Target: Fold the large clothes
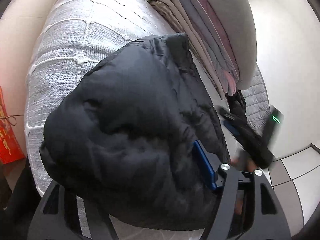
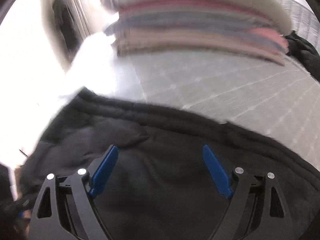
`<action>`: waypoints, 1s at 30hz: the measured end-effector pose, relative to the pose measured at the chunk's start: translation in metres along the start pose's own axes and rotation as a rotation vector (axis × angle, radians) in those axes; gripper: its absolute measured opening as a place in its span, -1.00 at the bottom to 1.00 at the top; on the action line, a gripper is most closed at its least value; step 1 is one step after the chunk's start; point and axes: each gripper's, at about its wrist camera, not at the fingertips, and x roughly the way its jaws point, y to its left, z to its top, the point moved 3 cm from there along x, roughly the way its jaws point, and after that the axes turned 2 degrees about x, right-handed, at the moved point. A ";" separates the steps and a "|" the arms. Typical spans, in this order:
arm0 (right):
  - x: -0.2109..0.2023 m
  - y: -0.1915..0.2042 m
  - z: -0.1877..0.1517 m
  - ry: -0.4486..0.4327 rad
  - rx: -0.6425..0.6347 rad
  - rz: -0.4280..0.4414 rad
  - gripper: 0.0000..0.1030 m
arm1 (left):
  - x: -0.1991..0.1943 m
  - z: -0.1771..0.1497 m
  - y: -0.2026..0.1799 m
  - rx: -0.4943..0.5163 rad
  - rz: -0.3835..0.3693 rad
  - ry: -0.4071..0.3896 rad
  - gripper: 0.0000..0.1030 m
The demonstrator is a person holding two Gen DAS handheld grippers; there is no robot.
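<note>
1. Nearest the left wrist camera: black puffy jacket (image 1: 128,132), bulging over the left gripper (image 1: 202,166) and hiding one finger; only one blue finger (image 1: 204,166) showing, so cannot tell how the jaws stand.
2. Lying on a grey quilted bed cover (image 1: 80,46) with white stitched lines, reaching toward the bed's edge.
3. Beyond the jacket, a stack of folded clothes (image 1: 202,38) in beige, grey and pink, with a pale cushion (image 1: 238,20) on top.
4. Right gripper (image 2: 160,170) over the same jacket (image 2: 180,180), jaws spread wide, both blue fingers (image 2: 105,170) clear of the fabric, gripping nothing.
5. Right view blurred; stack (image 2: 200,30) and cover (image 2: 220,80) beyond.
6. Red box (image 1: 8,138) at the left edge; tiled floor (image 1: 290,170) at lower right.
</note>
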 end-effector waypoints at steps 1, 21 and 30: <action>0.032 0.006 -0.005 0.074 -0.009 -0.033 0.73 | 0.002 0.001 0.001 0.000 -0.004 0.002 0.18; -0.070 -0.094 -0.140 0.046 0.120 -0.197 0.88 | 0.023 0.000 -0.001 -0.078 0.031 -0.024 0.43; -0.086 -0.068 -0.163 0.034 0.094 -0.206 0.89 | 0.021 -0.001 0.001 -0.072 0.005 -0.046 0.38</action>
